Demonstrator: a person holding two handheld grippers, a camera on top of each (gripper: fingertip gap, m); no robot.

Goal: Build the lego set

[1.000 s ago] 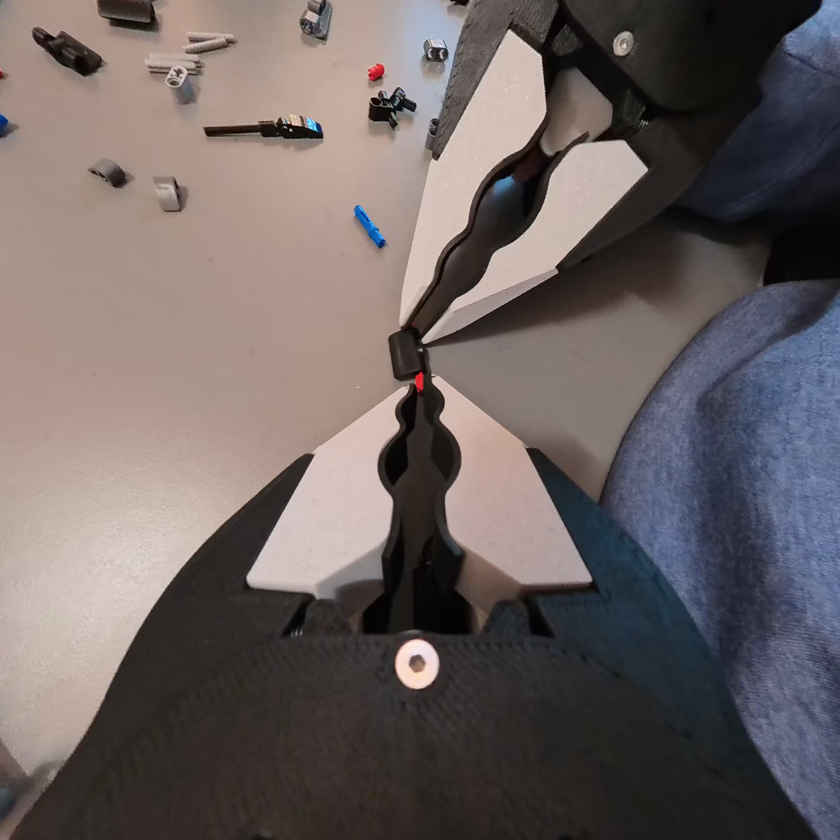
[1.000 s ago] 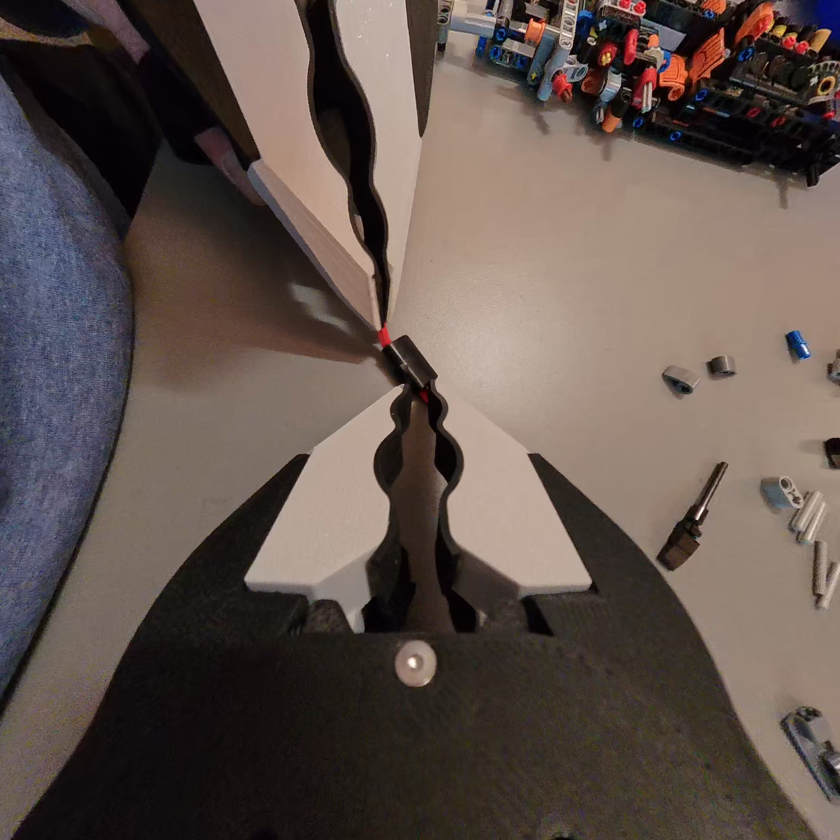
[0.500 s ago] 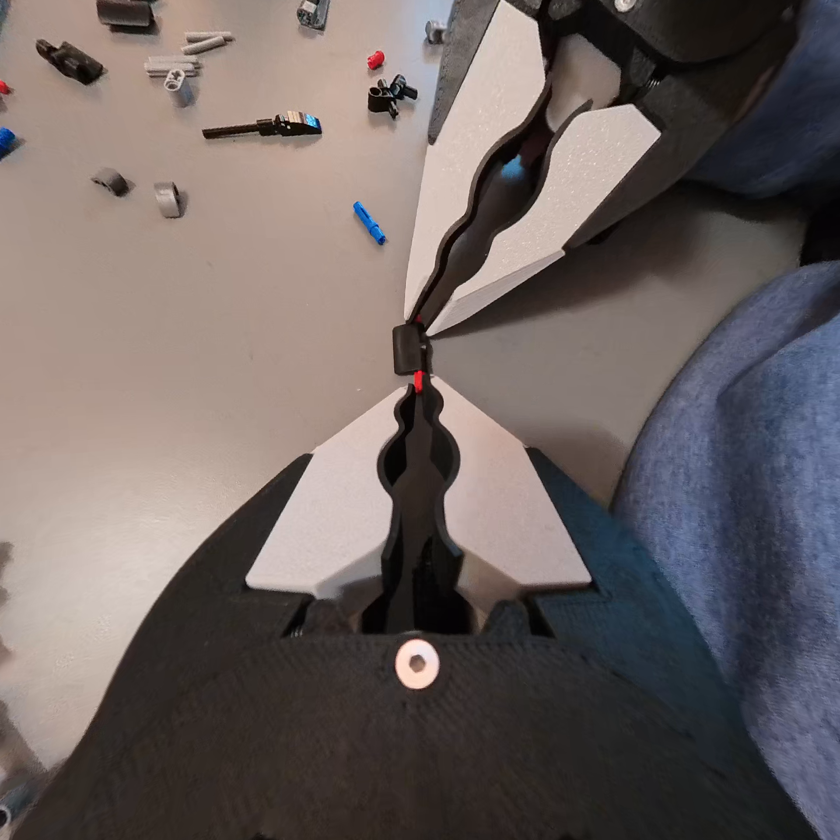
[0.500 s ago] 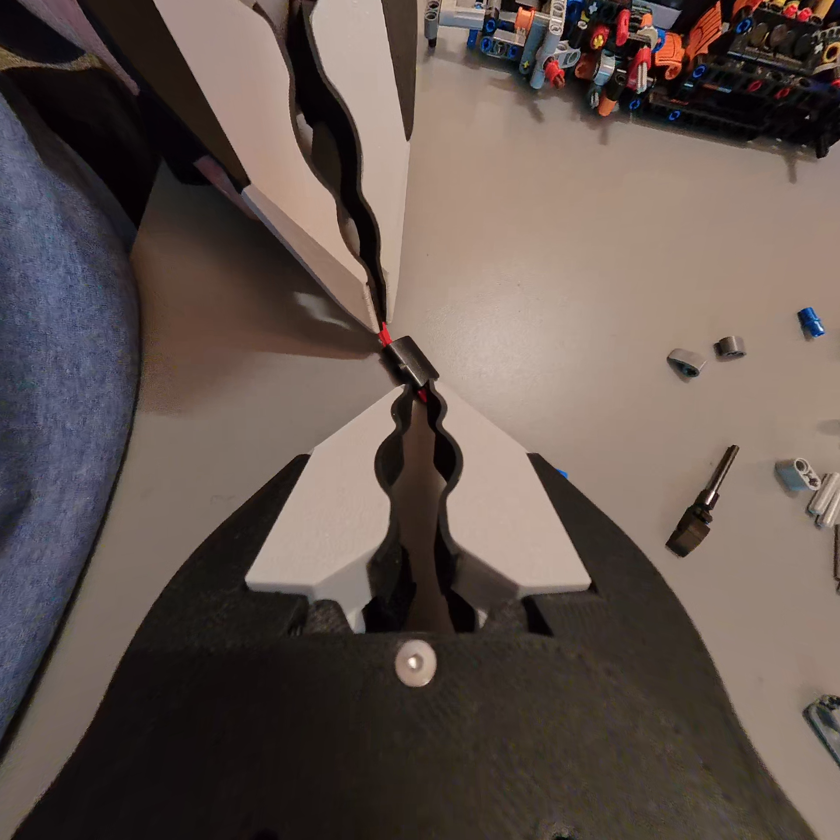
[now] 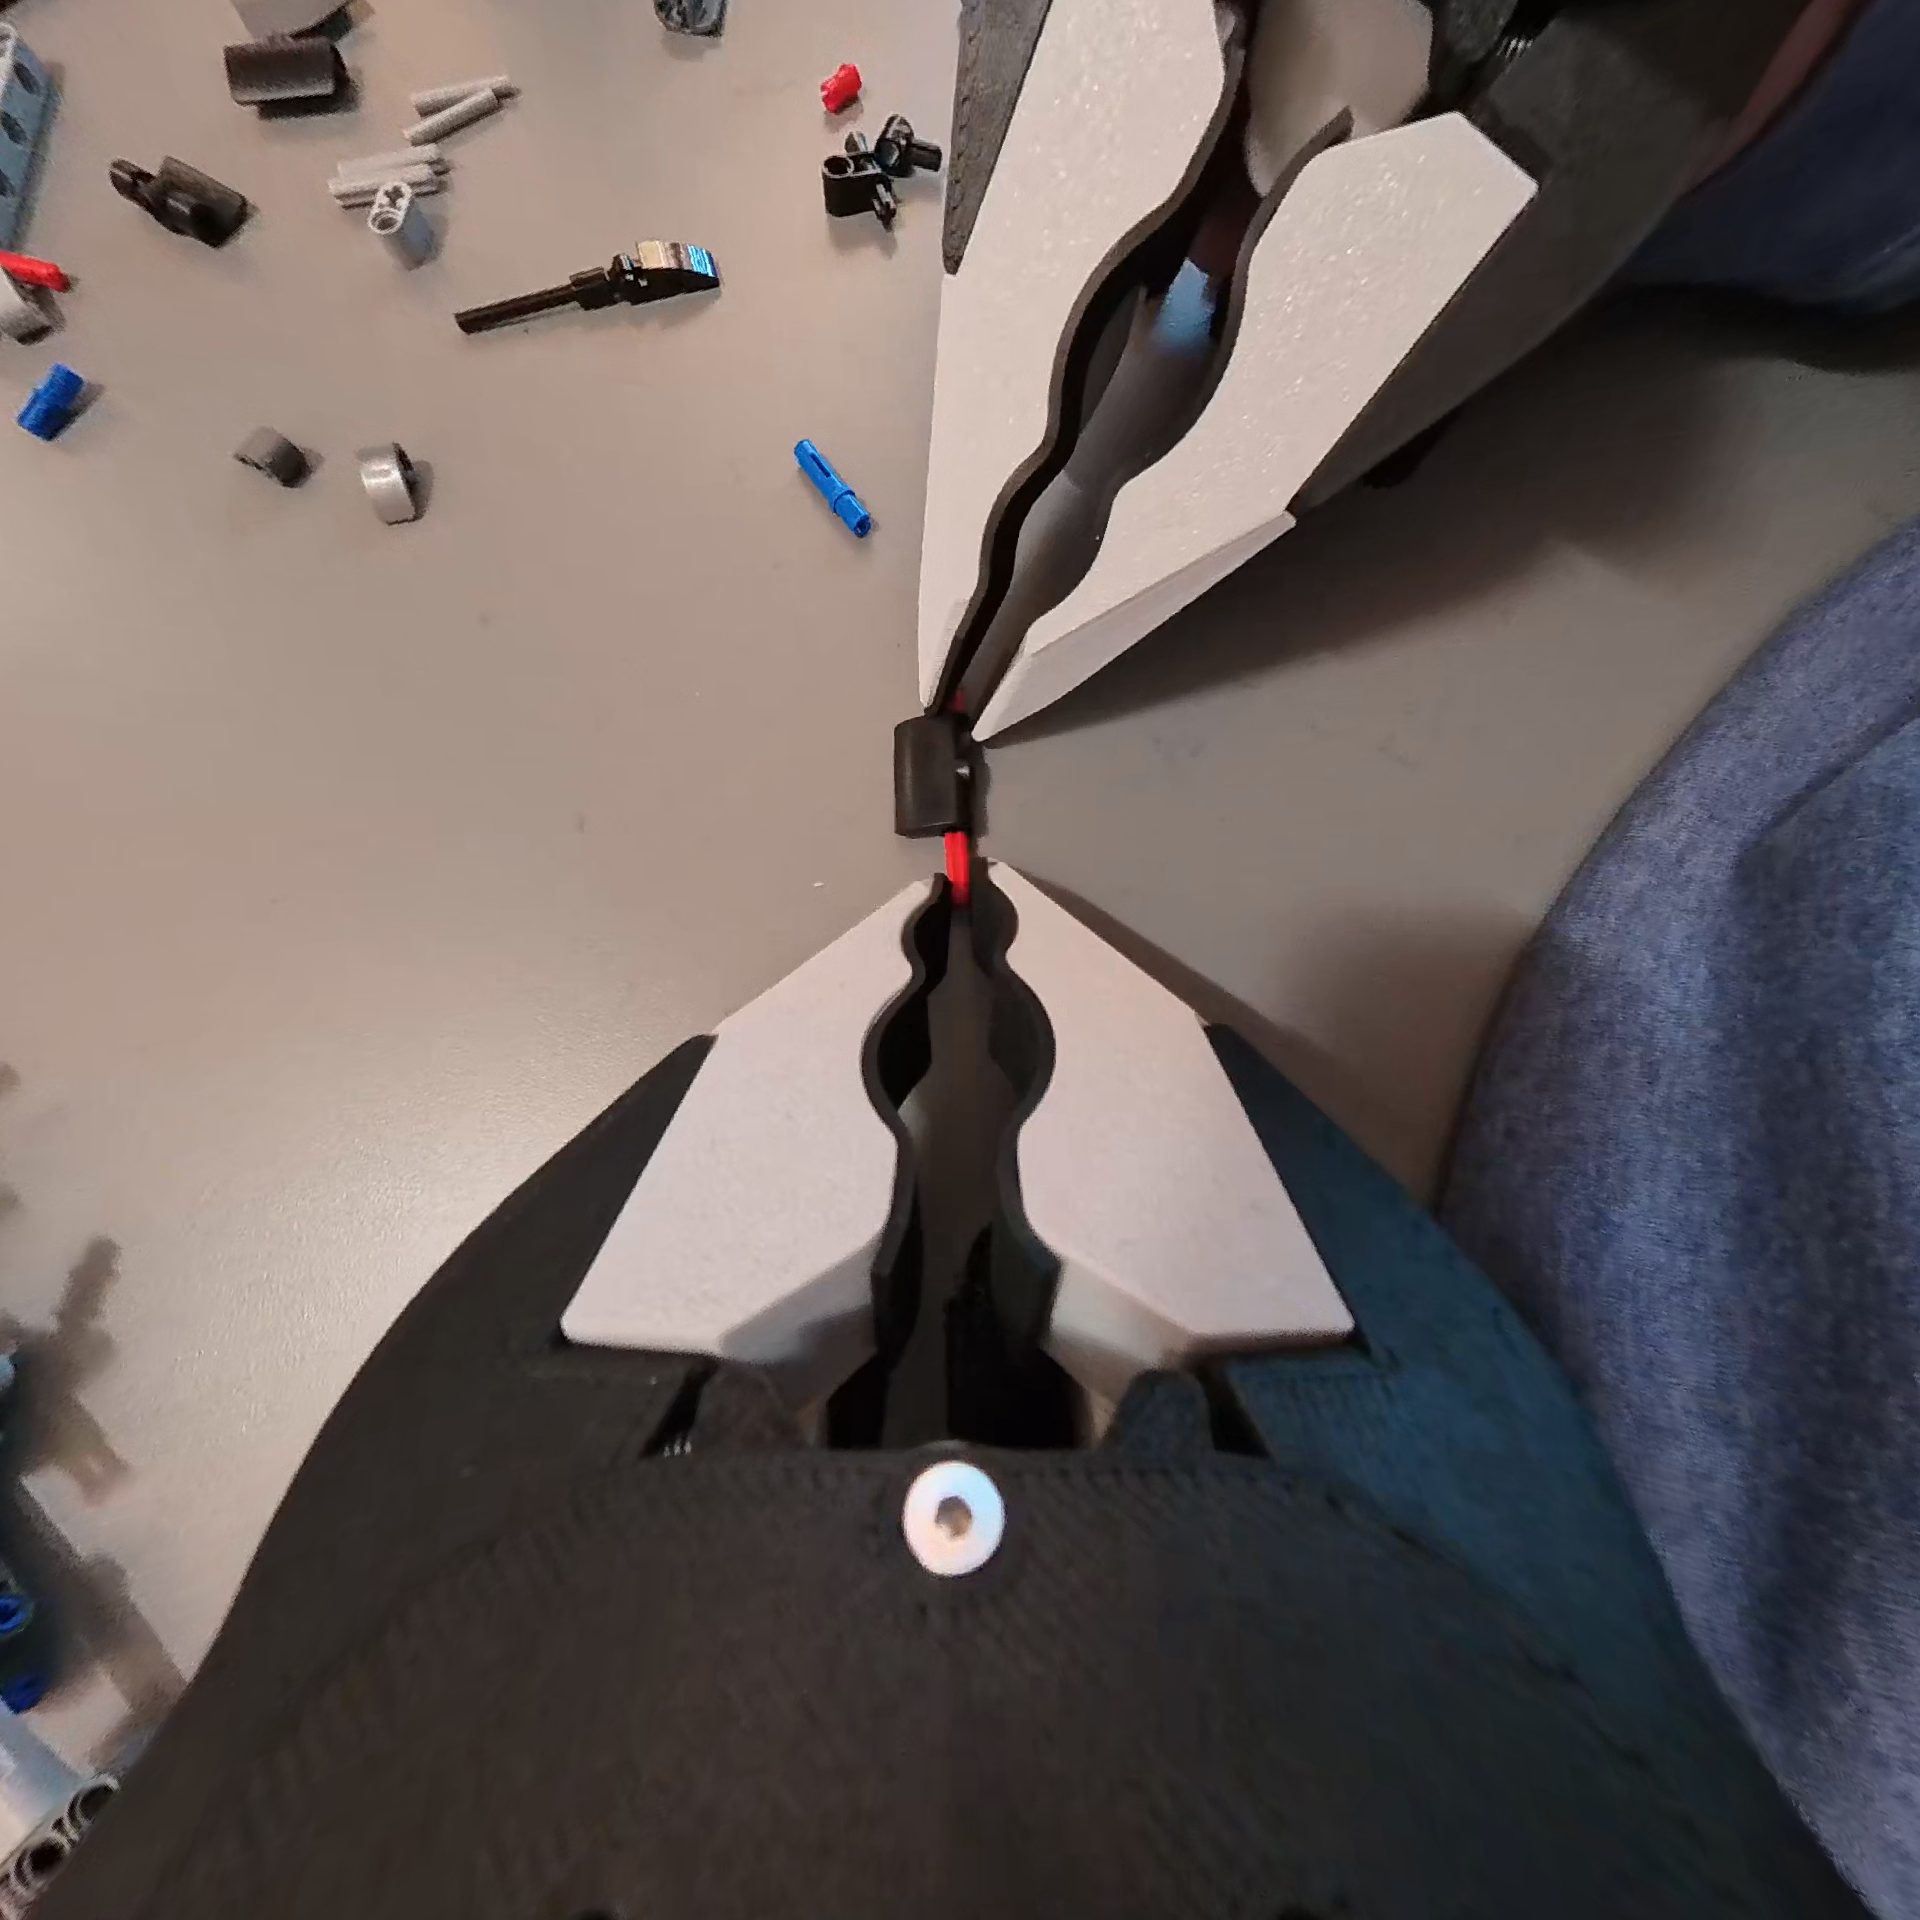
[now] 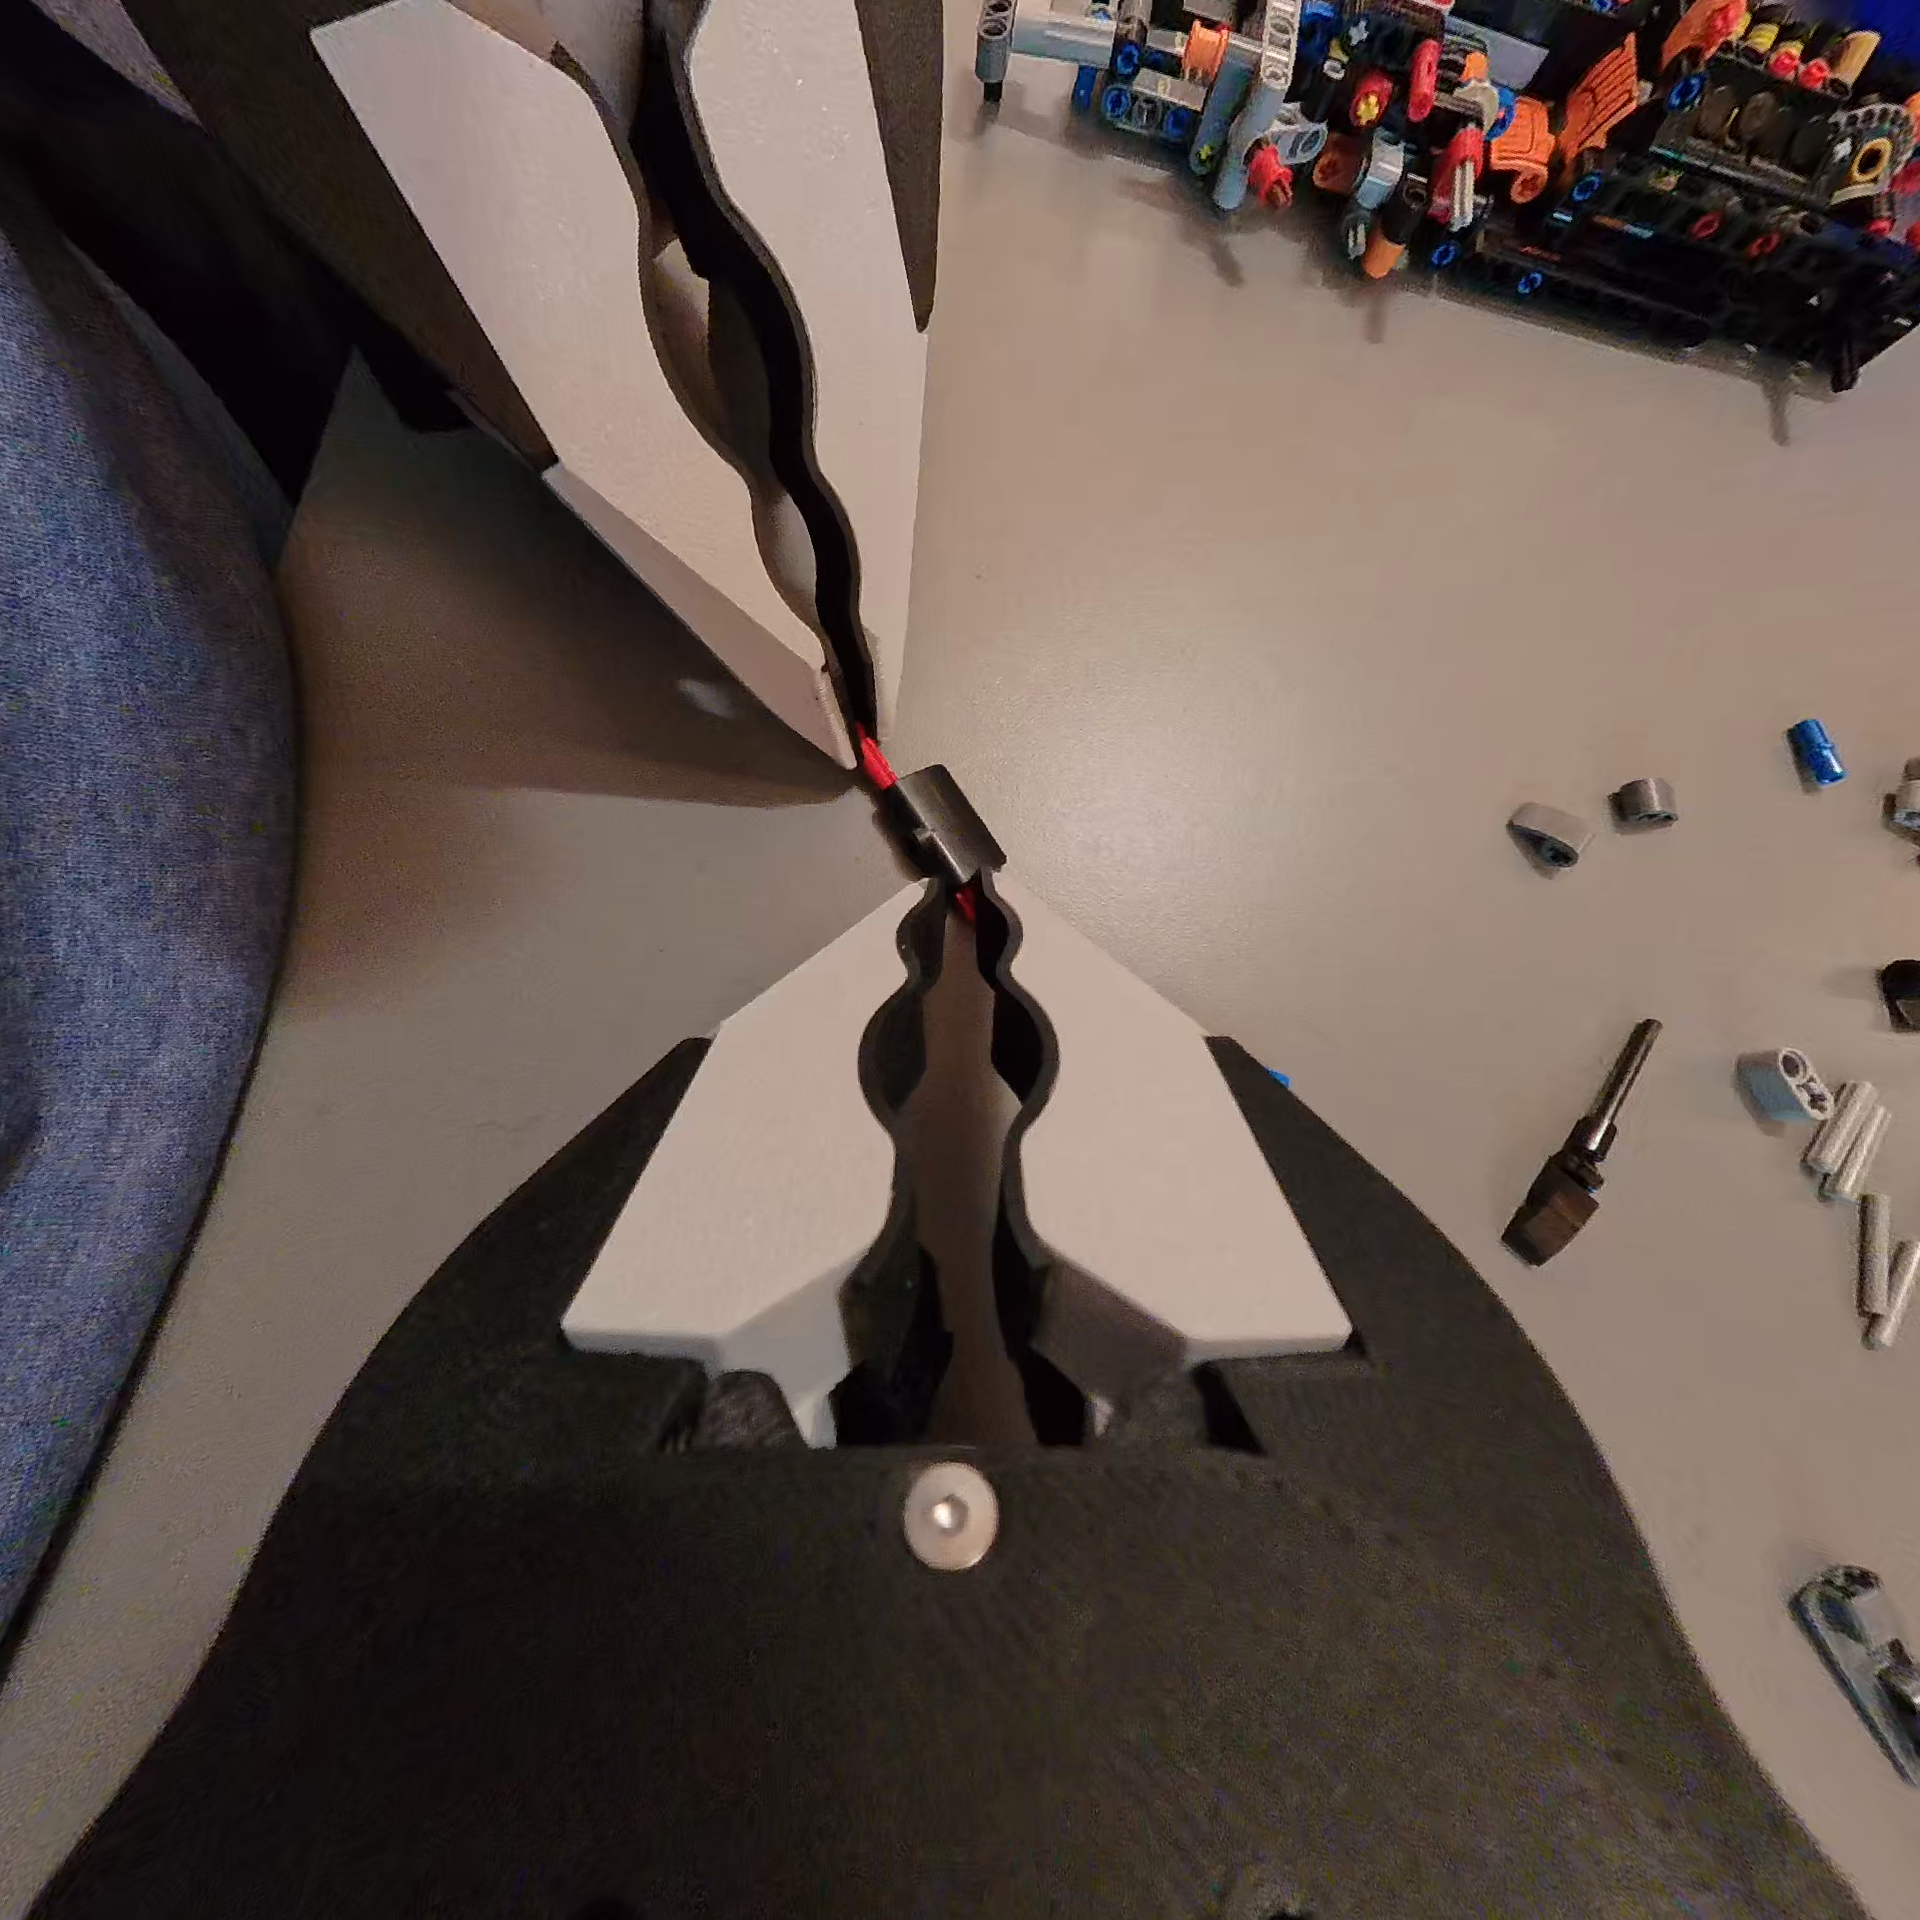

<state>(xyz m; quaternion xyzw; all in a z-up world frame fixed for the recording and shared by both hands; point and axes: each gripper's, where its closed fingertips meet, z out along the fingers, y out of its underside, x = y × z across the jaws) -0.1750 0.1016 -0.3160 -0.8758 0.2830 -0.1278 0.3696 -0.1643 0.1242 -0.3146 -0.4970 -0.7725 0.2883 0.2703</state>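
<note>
Black connector (image 5: 928, 774) on red axle (image 5: 954, 864)

Your right tool (image 5: 961, 717) has slid back along the red axle (image 5: 954, 871); more axle shows beyond the black connector (image 5: 928, 777).

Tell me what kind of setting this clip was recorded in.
Probably an indoor hobby or lab worktable: a plain grey tabletop strewn with loose small building pieces, a large half-built model at the far edge, and a seated person's blue-clad leg alongside.
</note>
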